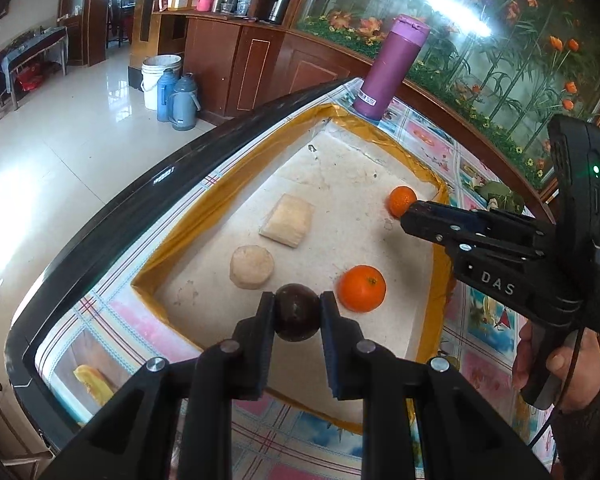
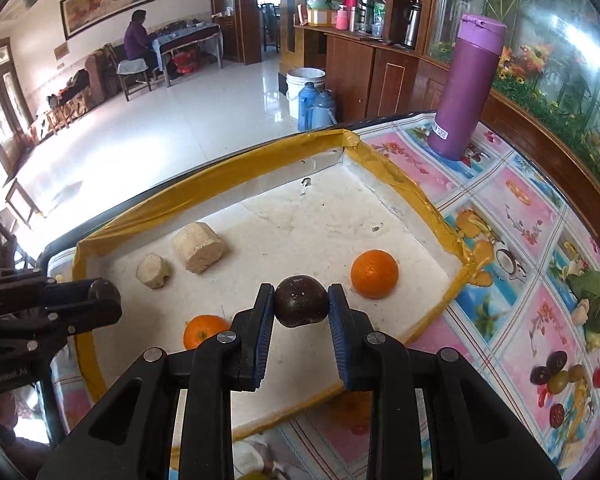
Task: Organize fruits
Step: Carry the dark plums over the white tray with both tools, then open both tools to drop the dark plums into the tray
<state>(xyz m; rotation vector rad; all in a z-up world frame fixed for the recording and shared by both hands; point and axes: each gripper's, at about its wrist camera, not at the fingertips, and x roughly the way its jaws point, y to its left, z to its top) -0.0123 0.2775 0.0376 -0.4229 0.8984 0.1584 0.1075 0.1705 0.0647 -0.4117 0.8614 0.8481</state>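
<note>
**A:** Two dark fruits up in the air at once, one per claw. The left claw (image 1: 297, 306) is clamped on a dark round fruit (image 1: 297, 314) over the near end of the white tray (image 1: 240, 184). The right claw (image 2: 301, 300) is pinching a second dark fruit (image 2: 301, 308) the same way.

**B:** And the oranges?

**A:** Loose on the tray floor. The near orange (image 1: 362, 288) is just right of the left claw's fruit, and the far orange (image 1: 400, 200) is by the right rim (two beige blocks (image 1: 288, 220) sit off to the left).

**B:** So what goes wrong?

**A:** My guess: only the fingertips have those round fruits, so a tilt could pop one out and send it rolling. A careless set-down might knock the near orange too.
</note>
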